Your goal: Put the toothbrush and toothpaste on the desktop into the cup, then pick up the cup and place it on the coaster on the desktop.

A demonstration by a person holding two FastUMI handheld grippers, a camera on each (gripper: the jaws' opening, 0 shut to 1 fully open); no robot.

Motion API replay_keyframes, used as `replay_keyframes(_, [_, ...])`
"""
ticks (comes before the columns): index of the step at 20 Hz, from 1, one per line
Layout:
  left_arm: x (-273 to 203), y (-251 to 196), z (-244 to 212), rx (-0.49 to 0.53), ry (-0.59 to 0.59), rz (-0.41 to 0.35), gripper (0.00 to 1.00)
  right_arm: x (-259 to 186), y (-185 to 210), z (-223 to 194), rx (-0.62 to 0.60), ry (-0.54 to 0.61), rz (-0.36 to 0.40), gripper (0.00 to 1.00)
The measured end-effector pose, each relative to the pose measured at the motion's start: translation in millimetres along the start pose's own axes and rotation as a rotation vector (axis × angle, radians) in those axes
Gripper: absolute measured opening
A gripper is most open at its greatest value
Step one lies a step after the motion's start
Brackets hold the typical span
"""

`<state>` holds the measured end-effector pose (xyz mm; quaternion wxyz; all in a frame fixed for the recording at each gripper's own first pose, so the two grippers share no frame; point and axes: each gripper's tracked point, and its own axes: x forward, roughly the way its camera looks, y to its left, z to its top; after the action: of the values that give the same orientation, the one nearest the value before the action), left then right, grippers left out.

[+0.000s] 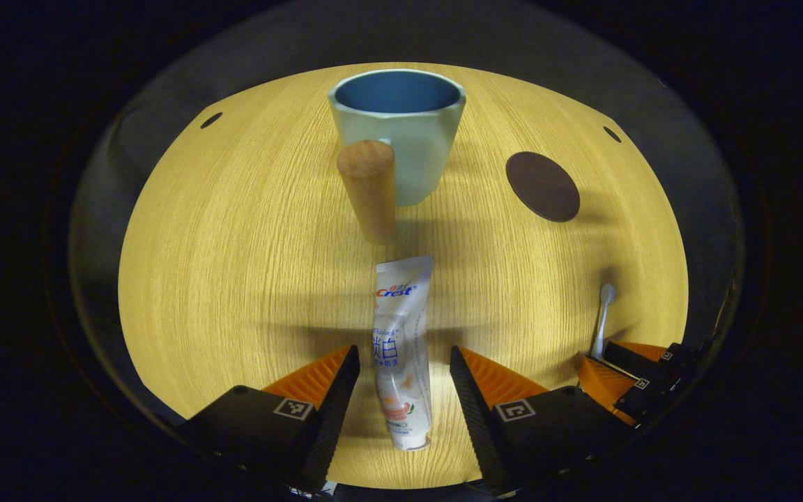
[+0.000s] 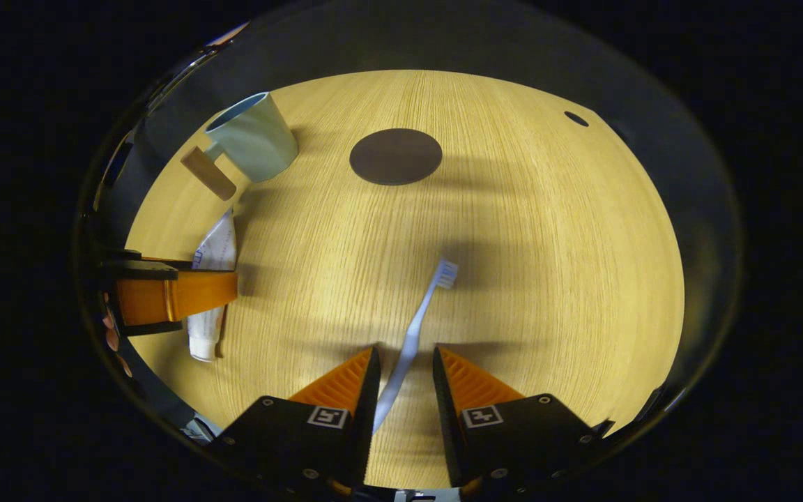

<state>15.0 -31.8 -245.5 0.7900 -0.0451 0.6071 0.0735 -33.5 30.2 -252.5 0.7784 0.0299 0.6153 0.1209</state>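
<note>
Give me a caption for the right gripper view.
Open right gripper straddling the toothbrush on the desk.

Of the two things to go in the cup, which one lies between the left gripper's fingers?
The white toothpaste tube, lying flat between the open left gripper fingers; the pale blue toothbrush lies at the right gripper.

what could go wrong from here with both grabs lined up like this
1. The toothpaste lies between the left gripper's open fingers, gap still on both sides; a skewed close could push the tube away.
2. The thin toothbrush runs slanted between the right gripper's fingers and may twist when pinched.
3. The cup is near; the tube could knock it.
</note>
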Motion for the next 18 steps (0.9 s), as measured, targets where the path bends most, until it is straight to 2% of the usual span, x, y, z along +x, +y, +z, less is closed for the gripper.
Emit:
replay_keyframes(1, [3.9, -1.3, -0.8, -0.015, 0.013, 0.005, 0.49, 0.7, 2.8, 0.1, -0.013, 0.001, 0.006, 0.37])
replay_keyframes(2, [4.6, -2.4, -1.4, -0.012, 0.021, 0.009, 0.49, -0.5, 3.5, 1.2, -0.016, -0.003, 0.007, 0.33])
replay_keyframes(3, [-0.6, -2.4, 1.0, -0.005, 0.01, 0.004, 0.51, 1.3, 7.0, 1.8, -0.015, 0.0, 0.013, 0.23])
replay_keyframes(4, [11.8, -3.3, -2.1, -0.013, 0.004, 0.012, 0.51, 0.9, 6.0, 3.6, -0.005, -0.006, 0.022, 0.2])
replay_keyframes(5, [5.9, -6.2, 1.6, -0.009, -0.005, 0.003, 0.41, 0.2, 5.3, 2.4, 0.002, -0.003, 0.036, 0.16])
replay_keyframes(6, [8.1, -8.0, 6.1, -0.014, -0.028, -0.007, 0.46, 0.3, 8.0, 3.4, 0.022, -0.006, 0.062, 0.13])
replay_keyframes(7, [10.6, -7.5, 3.7, -0.033, -0.029, -0.011, 0.39, 0.4, 12.0, 4.2, 0.033, -0.01, 0.085, 0.08])
replay_keyframes(8, [5.5, -9.3, 5.6, -0.048, -0.032, -0.018, 0.24, 1.7, 13.8, 6.4, 0.043, -0.023, 0.099, 0.06])
replay_keyframes(9, [8.2, -13.4, 7.9, -0.042, -0.049, -0.044, 0.14, 1.1, 14.2, 7.4, 0.048, -0.04, 0.109, 0.05])
replay_keyframes(15, [-2.7, -21.5, 10.6, -0.032, -0.099, -0.137, 0.1, -4.7, 20.0, 9.8, 0.097, -0.136, 0.174, 0.05])
replay_keyframes(18, [-3.8, -21.9, 14.5, 0.028, -0.145, -0.153, 0.1, -10.3, 18.3, 12.4, 0.111, -0.184, 0.188, 0.05])
